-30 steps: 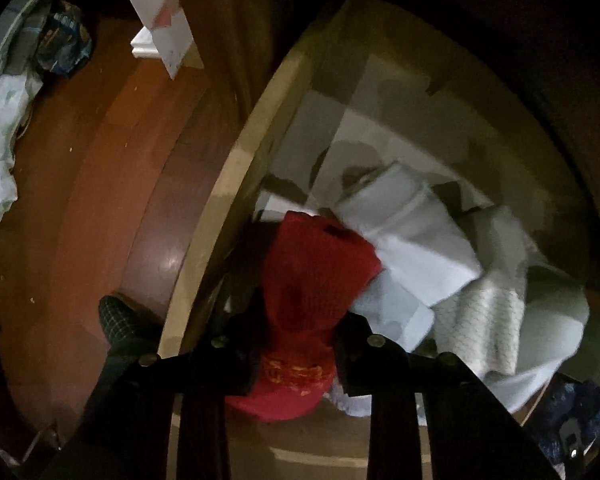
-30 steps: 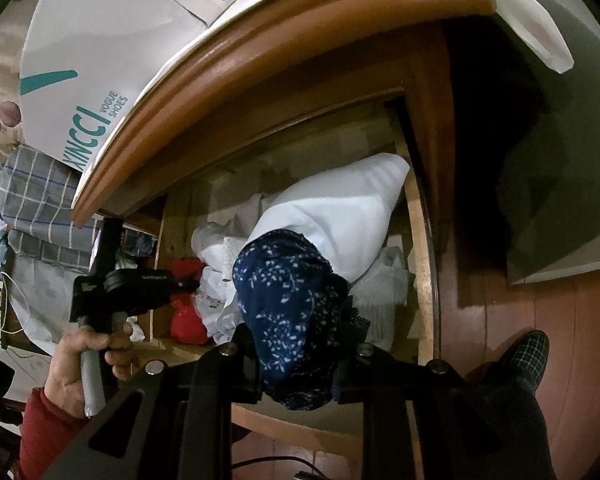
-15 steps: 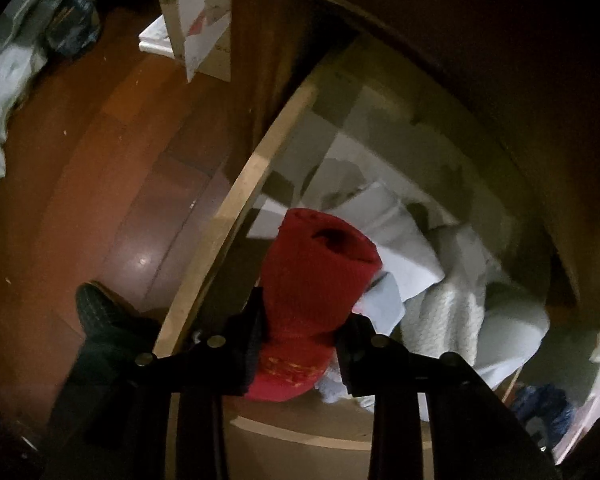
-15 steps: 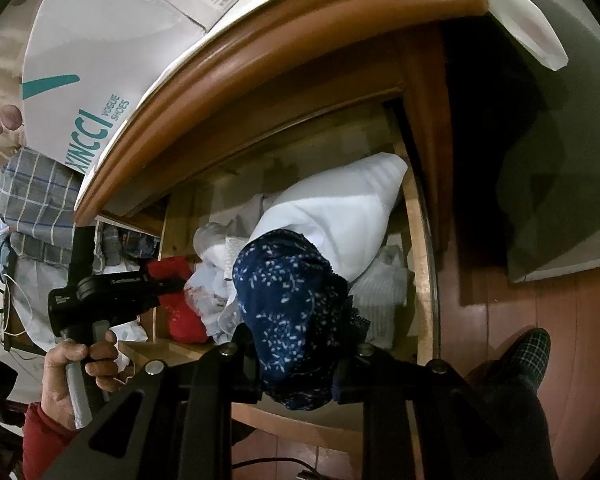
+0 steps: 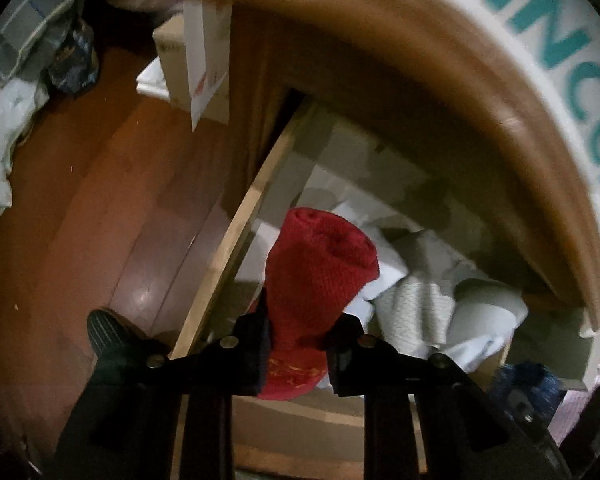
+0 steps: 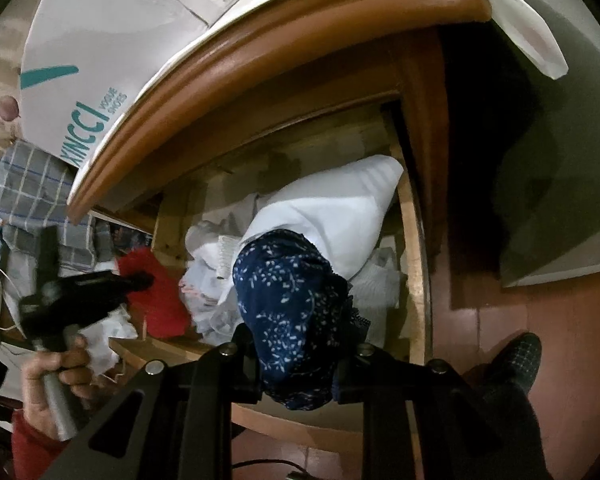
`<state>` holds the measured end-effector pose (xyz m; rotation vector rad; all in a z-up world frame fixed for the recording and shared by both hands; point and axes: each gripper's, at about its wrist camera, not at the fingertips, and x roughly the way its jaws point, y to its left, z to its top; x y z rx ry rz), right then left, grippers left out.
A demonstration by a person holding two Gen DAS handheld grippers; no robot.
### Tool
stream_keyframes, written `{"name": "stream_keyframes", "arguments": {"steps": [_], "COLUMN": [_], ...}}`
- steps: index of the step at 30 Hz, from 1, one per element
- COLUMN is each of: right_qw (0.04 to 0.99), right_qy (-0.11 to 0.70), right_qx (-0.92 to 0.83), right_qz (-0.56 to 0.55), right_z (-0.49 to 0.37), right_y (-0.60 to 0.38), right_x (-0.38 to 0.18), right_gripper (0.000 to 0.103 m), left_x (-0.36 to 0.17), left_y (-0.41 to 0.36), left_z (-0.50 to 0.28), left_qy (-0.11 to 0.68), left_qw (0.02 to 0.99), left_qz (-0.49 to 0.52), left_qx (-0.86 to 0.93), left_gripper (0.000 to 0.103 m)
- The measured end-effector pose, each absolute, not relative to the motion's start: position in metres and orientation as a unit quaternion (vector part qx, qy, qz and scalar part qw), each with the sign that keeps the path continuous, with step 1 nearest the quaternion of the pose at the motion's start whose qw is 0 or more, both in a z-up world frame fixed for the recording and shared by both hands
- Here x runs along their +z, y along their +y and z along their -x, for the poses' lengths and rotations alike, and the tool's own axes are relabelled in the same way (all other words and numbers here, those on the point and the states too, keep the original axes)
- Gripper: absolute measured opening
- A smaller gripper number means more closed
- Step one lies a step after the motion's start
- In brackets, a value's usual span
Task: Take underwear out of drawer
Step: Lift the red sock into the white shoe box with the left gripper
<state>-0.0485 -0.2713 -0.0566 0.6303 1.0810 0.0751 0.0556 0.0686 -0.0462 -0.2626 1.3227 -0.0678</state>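
Observation:
My left gripper [image 5: 296, 336] is shut on a rolled red pair of underwear [image 5: 316, 276], held above the left end of the open wooden drawer [image 5: 228, 240]. It also shows in the right wrist view [image 6: 140, 280] with the red underwear [image 6: 160, 304]. My right gripper [image 6: 296, 356] is shut on a navy underwear with small white flecks [image 6: 288, 300], held above the drawer's front [image 6: 414, 280]. White and pale folded clothes [image 5: 420, 304] fill the drawer, among them a large white bundle [image 6: 332, 216].
The wooden top edge [image 6: 260, 64] overhangs the drawer and carries a white shoe box [image 6: 100, 40]. Red-brown wood floor [image 5: 80, 200] lies to the left, with a cardboard box [image 5: 196, 60] and bags. A slippered foot [image 6: 516, 356] stands by the drawer's right.
My left gripper has lifted and pulled back with the red underwear, so the wooden top edge and shoe box now show above. My right gripper has stayed nearly still.

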Motion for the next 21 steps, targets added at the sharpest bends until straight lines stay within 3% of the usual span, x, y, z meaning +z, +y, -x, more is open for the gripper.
{"name": "stream_keyframes", "arguments": {"steps": [13,21], "right_qw": [0.809,0.813], "right_qy": [0.512,0.508], "right_qx": [0.031,0.031], "right_qz": [-0.287,-0.281], "right_z": [0.045,0.046], "right_y": [-0.266,-0.264], "right_x": [-0.062,-0.059], "right_gripper": [0.022,0.022], "left_x": [0.070,0.192], "left_y": [0.066,0.058], "left_z": [-0.022,-0.014], "left_qy": [0.524,0.431], "left_qw": [0.845,0.895], "left_qz": [0.071,0.036], "left_qx": [-0.081,-0.110], "left_gripper": [0.020,0.020]}}
